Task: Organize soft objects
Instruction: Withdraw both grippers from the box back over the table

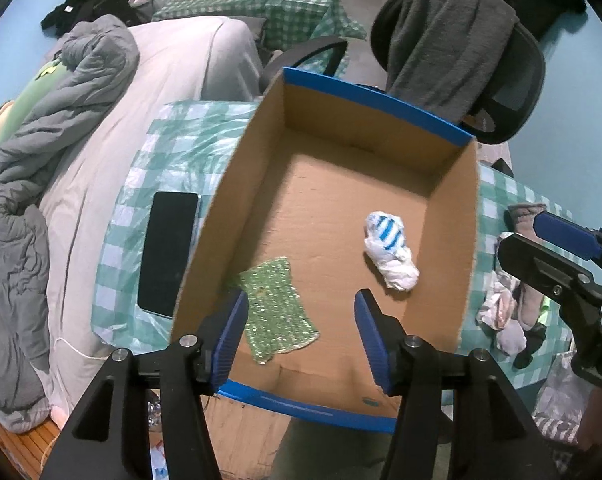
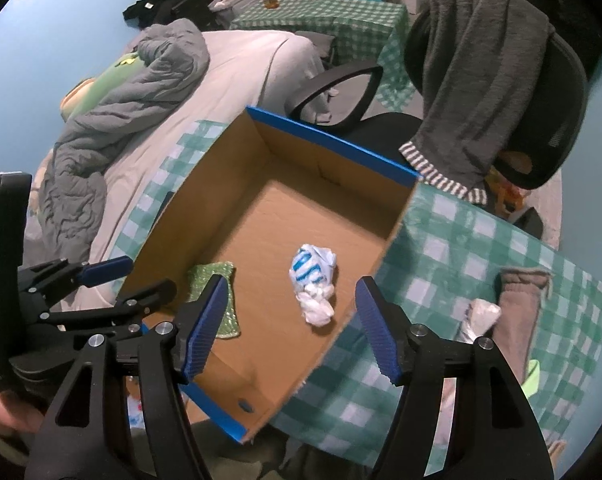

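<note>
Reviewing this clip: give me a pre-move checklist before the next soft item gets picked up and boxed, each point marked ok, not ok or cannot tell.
1. Left claw empty, pads apart: ok.
2. Right claw empty, pads apart: ok.
3. Green cloth lying flat inside the cardboard box: ok.
4. White and blue bag resting on the box floor, apart from the cloth: ok.
5. Room left in the box for more items: ok.
6. Remaining pile of soft items on the checked tablecloth, right of the box; how many are left: cannot tell.
</note>
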### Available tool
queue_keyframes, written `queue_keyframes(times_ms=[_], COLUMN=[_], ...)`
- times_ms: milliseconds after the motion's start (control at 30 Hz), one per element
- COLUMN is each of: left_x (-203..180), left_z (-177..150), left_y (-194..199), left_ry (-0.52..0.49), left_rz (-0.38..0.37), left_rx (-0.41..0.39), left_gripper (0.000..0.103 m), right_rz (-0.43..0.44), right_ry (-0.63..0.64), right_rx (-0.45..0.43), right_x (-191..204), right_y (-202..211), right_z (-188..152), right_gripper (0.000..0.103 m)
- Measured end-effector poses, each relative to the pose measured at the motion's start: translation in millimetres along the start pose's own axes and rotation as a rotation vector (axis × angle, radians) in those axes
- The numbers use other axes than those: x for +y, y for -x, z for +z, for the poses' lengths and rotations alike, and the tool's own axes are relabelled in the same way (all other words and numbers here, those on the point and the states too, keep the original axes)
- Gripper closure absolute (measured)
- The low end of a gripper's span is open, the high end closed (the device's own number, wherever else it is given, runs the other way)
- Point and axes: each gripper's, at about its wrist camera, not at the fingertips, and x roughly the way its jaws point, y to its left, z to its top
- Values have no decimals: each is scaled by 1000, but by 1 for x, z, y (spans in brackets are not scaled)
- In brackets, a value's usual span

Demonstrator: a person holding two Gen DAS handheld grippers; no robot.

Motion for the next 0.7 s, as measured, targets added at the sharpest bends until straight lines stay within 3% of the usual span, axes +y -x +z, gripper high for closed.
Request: queue_keyframes(times_ms=[700], left_x=[-79], left_z=[-11], left_y=[6], left_ry=[-134], left_rz=[-33], left_rx=[13], left_gripper=[44], right_rz=[-58], right_ry=[-131], right_rx=[-17], right_x=[-67], right_y=[44], right_z=[-42], right_gripper=[31])
